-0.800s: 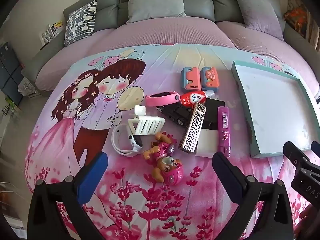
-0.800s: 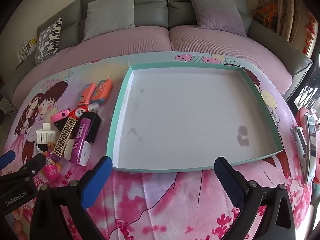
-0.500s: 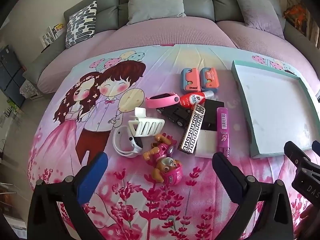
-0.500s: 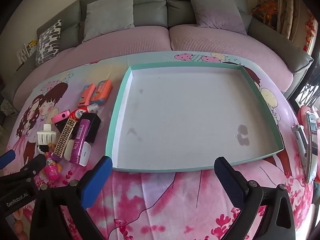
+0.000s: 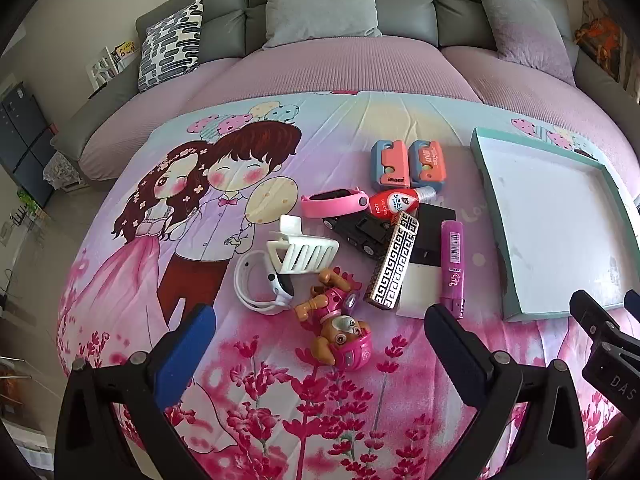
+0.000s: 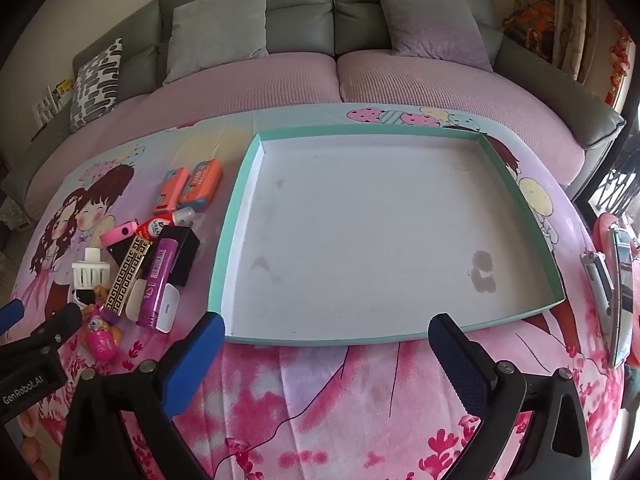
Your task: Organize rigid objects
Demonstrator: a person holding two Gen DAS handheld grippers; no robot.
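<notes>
Nothing sorted yet, as far as I can judge. The teal tray (image 6: 236, 184) lies on the cartoon blanket (image 5: 160, 240) with a bare white floor (a few stains only).

All the pieces sit in one pile just left of the tray:
- two orange-blue cases (image 5: 406, 164), side by side
- pink band (image 5: 334, 202)
- red bottle (image 5: 394, 203)
- black toy car (image 5: 358, 232)
- white hair claw (image 5: 302, 252)
- white watch (image 5: 260, 286)
- gold patterned box (image 5: 394, 264)
- purple lighter (image 5: 452, 264), nearest the tray
- pup toy (image 5: 340, 320), closest to me

My left gripper (image 5: 320, 344) hangs above the pup toy, jaws wide apart, holding nothing. My right gripper (image 6: 326, 344) is spread too, at the tray's near rim, empty. Whole job left: every item needs moving into the tray.
</notes>
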